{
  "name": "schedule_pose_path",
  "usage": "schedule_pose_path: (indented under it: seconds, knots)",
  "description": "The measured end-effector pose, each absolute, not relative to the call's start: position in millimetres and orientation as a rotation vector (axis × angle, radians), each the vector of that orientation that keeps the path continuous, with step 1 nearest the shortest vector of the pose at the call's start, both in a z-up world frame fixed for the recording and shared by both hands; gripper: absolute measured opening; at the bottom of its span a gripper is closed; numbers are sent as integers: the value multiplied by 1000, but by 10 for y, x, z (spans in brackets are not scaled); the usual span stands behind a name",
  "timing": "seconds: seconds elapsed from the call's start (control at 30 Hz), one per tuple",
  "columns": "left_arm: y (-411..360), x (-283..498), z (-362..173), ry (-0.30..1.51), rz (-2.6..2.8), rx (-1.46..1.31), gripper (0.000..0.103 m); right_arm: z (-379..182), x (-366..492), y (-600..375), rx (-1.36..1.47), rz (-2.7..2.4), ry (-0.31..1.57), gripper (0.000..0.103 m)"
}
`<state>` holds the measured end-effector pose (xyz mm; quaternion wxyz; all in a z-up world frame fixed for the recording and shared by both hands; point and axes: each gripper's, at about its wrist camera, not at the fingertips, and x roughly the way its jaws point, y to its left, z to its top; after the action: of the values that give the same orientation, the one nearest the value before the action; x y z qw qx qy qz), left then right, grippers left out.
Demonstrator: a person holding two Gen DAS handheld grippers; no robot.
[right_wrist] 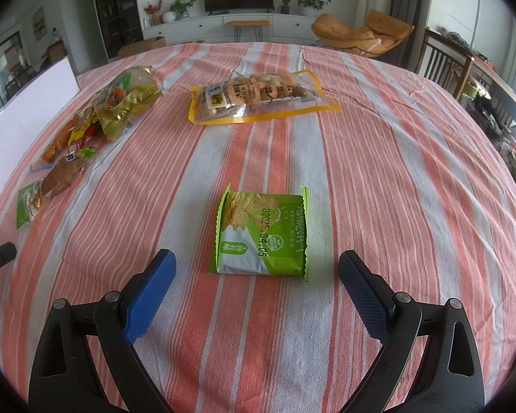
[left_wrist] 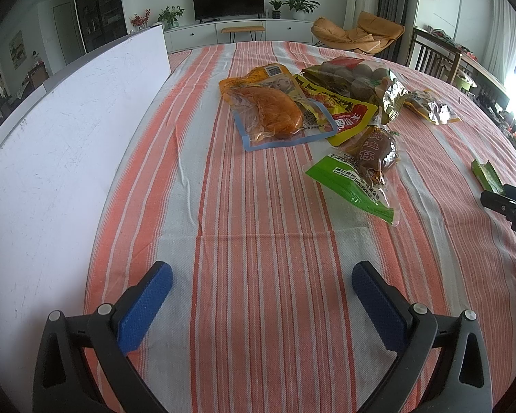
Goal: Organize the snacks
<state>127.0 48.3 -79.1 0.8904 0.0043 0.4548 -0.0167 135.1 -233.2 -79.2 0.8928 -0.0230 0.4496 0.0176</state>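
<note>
Hovering over the striped tablecloth (right_wrist: pixel 378 144), the right gripper (right_wrist: pixel 257 287) has its blue pads spread wide and empty, with the green cracker packet (right_wrist: pixel 261 235) lying flat just ahead between them, untouched. The left gripper (left_wrist: pixel 262 301) is likewise spread and empty; a pile of snack bags (left_wrist: pixel 313 110) sits well ahead of it, and a white board (left_wrist: pixel 62 144) stands to its left.
</note>
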Motion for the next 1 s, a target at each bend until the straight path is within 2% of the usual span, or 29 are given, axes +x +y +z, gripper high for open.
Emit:
schedule_pose_path:
  seconds: [0.3, 0.87, 1.0]
  knots:
    - [490, 1287, -781, 985, -81, 31, 103, -793, 1352, -2332, -47, 37, 932, 97]
    - [474, 1231, -782, 948, -49, 20, 103, -791, 1352, -2329, -47, 36, 932, 97]
    - [472, 1289, -765, 998, -59, 26, 103, -791, 1351, -2329, -47, 37, 932, 97]
